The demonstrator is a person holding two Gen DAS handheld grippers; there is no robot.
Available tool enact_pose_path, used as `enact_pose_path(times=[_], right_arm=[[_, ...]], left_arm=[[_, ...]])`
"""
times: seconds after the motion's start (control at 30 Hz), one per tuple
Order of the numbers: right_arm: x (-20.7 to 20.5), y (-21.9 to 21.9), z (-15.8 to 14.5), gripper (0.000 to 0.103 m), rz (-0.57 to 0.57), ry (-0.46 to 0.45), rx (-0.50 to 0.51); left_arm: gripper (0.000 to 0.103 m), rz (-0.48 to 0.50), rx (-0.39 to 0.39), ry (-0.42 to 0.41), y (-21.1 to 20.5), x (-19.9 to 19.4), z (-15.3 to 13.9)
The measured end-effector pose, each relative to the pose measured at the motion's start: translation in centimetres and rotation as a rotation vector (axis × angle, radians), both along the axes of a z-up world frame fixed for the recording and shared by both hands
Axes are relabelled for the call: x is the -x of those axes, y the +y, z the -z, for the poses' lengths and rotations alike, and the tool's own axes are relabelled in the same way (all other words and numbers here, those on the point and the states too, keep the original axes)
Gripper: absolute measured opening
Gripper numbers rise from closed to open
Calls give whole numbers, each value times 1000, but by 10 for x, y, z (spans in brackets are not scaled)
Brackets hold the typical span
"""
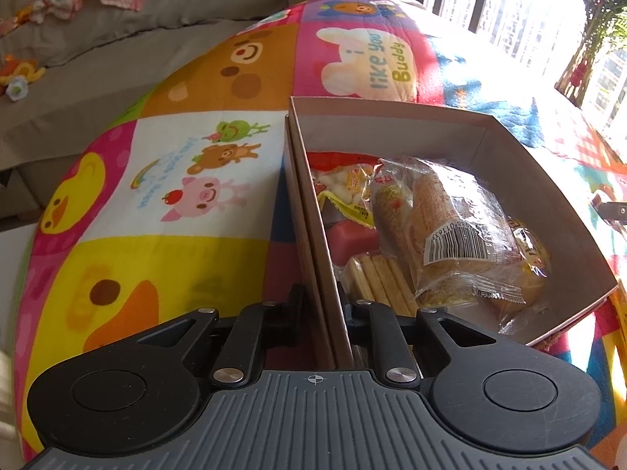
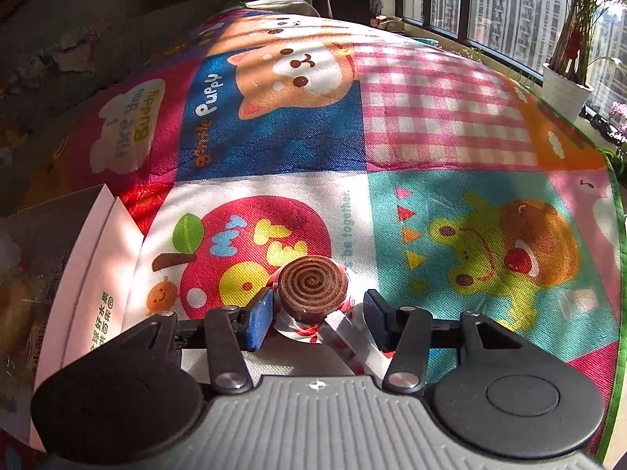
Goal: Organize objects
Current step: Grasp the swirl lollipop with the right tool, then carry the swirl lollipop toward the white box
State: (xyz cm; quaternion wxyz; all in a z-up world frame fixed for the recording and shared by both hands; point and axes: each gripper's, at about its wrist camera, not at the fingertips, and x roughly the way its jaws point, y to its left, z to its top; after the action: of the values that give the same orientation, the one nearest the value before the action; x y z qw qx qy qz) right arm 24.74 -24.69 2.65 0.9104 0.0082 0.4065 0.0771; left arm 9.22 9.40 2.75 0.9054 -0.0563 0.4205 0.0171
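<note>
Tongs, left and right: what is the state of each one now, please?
Left tongs: shut on the wall of the cardboard box.
Right tongs: open, spiral candy roll between them, not pressed.

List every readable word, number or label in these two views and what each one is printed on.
"i like you Buddy": white cloud patch on the play mat.
"gentle Puppy": blue dog panel of the mat.
"My" and "be together": apple panel; the big yellow letters are partly hidden.
Barcode digits on the clear snack packet: too blurred to trust.
Chinese print on the cardboard box: too small.
</note>
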Motion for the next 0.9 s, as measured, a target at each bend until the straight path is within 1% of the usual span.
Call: enact_pose_path(times=[0.13,0.23,0.33,0.43,0.5,0.57,0.63,0.7,0.73,0.77,0.8,0.83,0.9], right_arm=[[44,-12,-37,50,13,-40,-65],[79,-15,-60,50,17,-66,-93],[116,-10,-71,50,-3,-58,-91],[148,-3,-66,50,-17,-8,-93],[162,1,-56,50,-10,33,-92],[171,2,-41,51,22,90,-102],[173,2,-29,51,56,148,-133],[175,3,-14,51,84,228,-189],[174,4,-10,52,87,261,-221],[174,4,-6,53,75,283,-277],[174,5,-7,54,60,279,-309],[175,6,-11,55,48,254,-311],[177,8,-22,60,43,184,-259]], left_arm=[[17,3,8,-3,1,1,0],[17,4,9,-5,1,1,-1],[17,6,13,-9,1,2,0],[18,6,26,-14,3,3,0],[18,7,31,-15,4,3,0],[18,10,33,-15,4,2,0],[18,10,34,-15,4,2,0],[18,9,32,-14,4,2,0],[18,9,32,-14,4,2,1],[18,9,32,-13,4,2,1],[18,9,32,-14,4,2,0],[18,8,32,-14,4,2,0],[18,7,30,-13,4,2,1]])
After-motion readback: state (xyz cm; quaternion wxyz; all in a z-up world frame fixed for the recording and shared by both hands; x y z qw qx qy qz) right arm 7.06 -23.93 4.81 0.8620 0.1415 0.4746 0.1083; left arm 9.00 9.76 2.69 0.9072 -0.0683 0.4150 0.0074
